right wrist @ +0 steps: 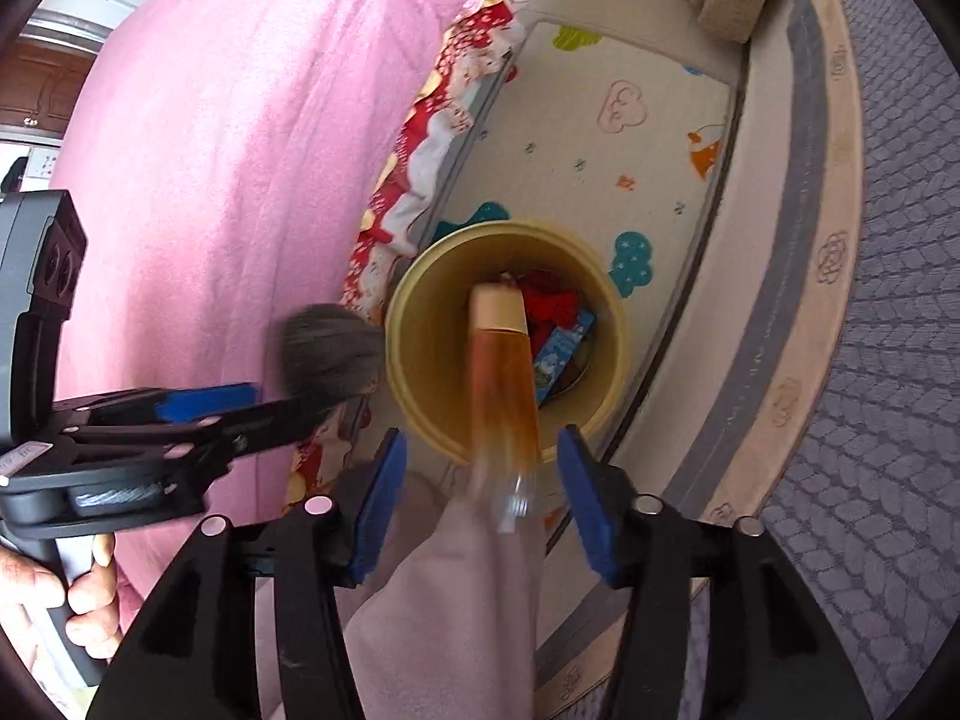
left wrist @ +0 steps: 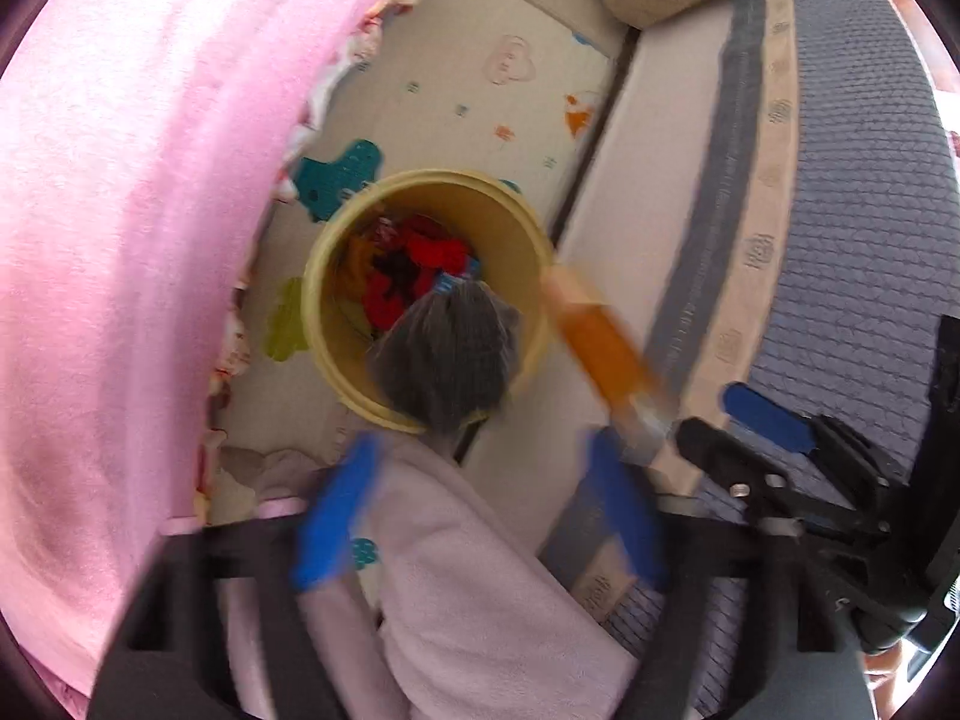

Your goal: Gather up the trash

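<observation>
Trash bin (right wrist: 420, 324) sits below both steeply down-tilted tools, left (left wrist: 480, 516) and right (right wrist: 474, 504), each spread apart.

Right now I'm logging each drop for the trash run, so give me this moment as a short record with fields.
bin: round yellow plastic bin on the patterned play mat
bin contents: red scraps, blue packet
left gripper: jaws open, grey fluffy bundle beyond them, over the bin's rim
right gripper: jaws open, amber bottle with tan cap between them, untouched by the pads
</observation>
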Demonstrator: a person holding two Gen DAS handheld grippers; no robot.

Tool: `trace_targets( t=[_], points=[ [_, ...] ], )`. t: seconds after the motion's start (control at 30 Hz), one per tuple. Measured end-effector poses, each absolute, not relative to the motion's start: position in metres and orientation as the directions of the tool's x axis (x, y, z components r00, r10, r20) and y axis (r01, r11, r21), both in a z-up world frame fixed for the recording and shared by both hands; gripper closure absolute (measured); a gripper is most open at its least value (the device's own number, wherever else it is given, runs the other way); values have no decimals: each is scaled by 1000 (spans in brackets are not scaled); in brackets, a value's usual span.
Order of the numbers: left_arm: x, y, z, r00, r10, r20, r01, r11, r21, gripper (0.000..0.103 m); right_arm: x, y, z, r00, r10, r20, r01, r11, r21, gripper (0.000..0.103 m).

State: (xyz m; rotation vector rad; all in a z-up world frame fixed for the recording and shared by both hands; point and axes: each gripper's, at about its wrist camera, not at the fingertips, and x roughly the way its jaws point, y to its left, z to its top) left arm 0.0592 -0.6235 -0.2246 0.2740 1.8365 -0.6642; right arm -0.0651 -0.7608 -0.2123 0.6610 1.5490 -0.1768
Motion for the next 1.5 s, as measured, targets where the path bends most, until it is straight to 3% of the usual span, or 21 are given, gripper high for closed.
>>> trace_targets(
  t=[0.17, 0.97, 1.5],
  points=[
    [60, -620, -230, -381, -109, -918, 488, 820, -300, 26, -71, -768, -219, 38, 312, -949, 537, 795, 283, 57],
    [66, -615, -208, -345, -153, -926, 514, 794, -323, 30, -56, -754, -199, 36, 298, -954, 498, 822, 276, 58],
    [99, -523, -169, -229, -267, -936, 412, 845, -342, 30, 6, -665, -157, 16, 240, -971, 303, 924, 234, 58]
  ],
)
